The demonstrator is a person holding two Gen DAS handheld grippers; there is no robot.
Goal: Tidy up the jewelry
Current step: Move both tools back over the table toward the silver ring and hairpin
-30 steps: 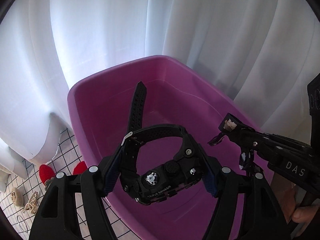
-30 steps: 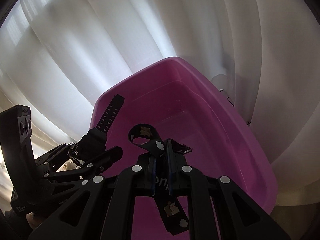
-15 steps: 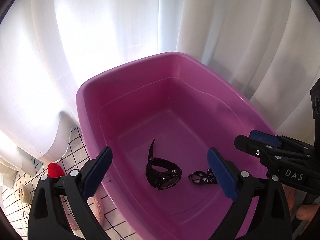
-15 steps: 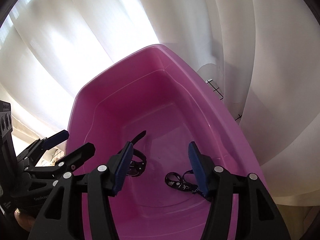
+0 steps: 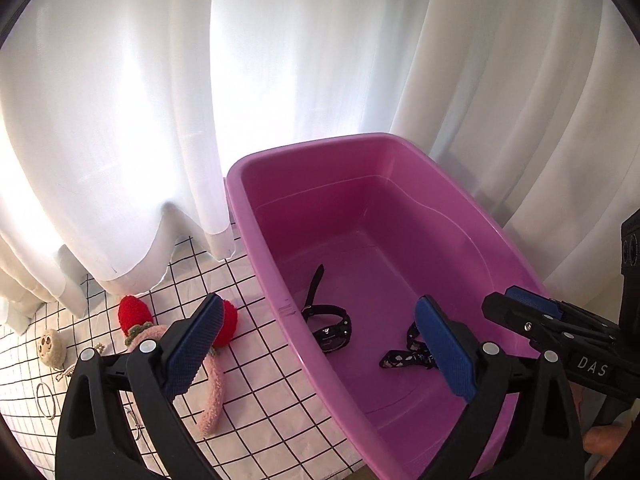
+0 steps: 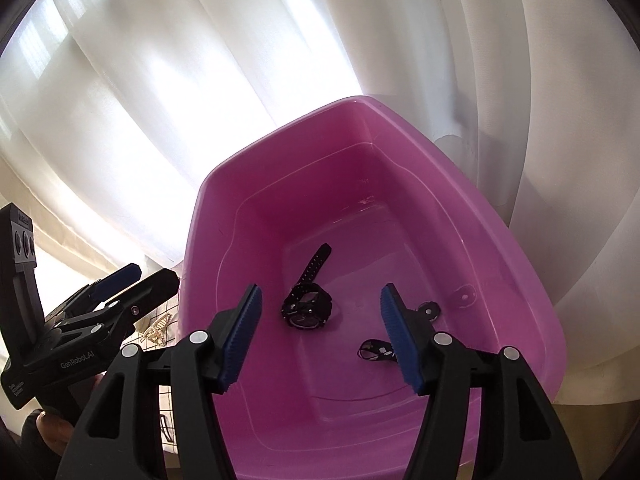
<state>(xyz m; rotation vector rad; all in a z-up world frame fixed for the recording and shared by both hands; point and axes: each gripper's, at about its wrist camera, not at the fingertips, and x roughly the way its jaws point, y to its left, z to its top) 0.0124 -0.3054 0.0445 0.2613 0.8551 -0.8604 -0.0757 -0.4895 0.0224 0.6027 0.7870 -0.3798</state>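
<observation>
Both my tools are spread wide and carrying nothing right now. The left tool (image 5: 320, 350) straddles the near-left wall of the pink tub (image 5: 256, 216), and the right tool (image 6: 326, 338) hangs over its inside. The black watch (image 6: 306, 306) lies on the tub floor, with the black patterned strap (image 5: 404, 354) just beside it, not touching. Left of the tub on the grid-cloth desk (image 5: 264, 400) there's a fuzzy pink headband with red pom-poms (image 5: 218, 376), a metal ring (image 5: 45, 400) and a small round beige trinket (image 5: 50, 348). White curtains (image 5: 280, 60) hang right behind everything. A second ago each tool was clamped on its piece; half a second ago both pieces were already in the tub, and my left view has since swung left.
</observation>
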